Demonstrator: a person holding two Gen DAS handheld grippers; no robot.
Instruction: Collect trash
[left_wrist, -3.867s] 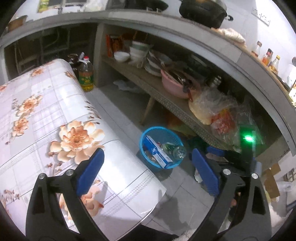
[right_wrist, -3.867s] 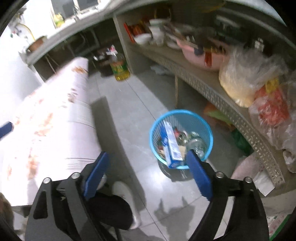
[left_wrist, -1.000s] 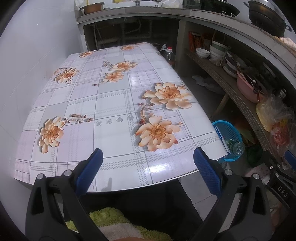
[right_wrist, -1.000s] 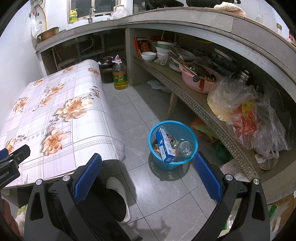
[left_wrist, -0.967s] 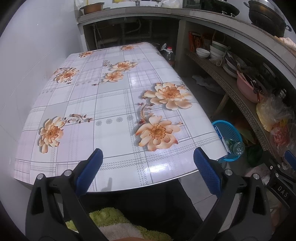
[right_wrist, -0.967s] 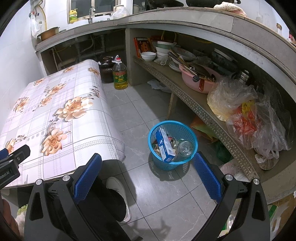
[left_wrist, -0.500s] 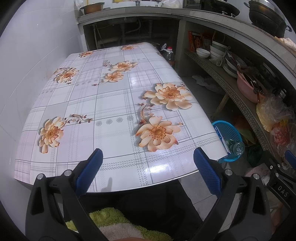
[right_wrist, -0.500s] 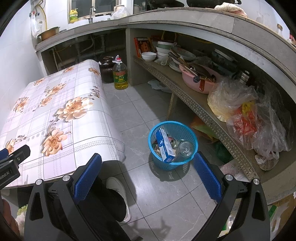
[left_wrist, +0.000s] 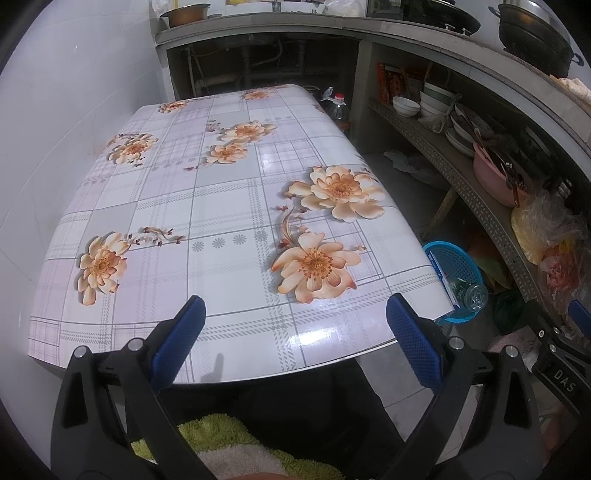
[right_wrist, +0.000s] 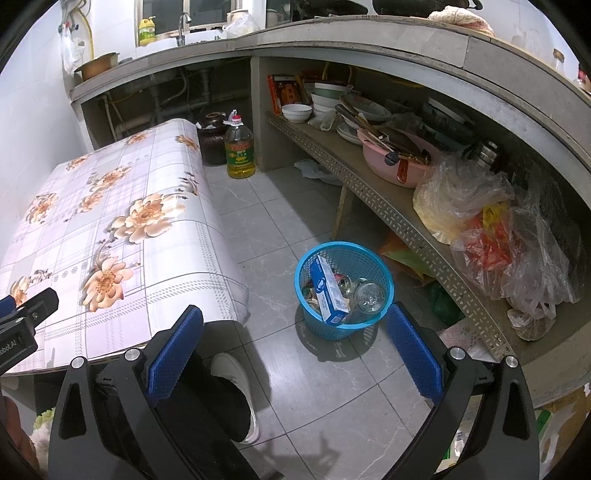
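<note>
Right wrist view – right gripper (right_wrist: 293, 345) level above floor, jaws wide, blue basket (right_wrist: 343, 288) ahead.

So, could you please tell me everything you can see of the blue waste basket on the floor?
The blue waste basket is a round, open-topped bin of what looks like mesh plastic. It stands upright on the grey tiled floor, between the flowered table and the long shelf, touching neither. Inside, a blue and white carton leans on end beside a clear bottle and smaller scraps.
</note>
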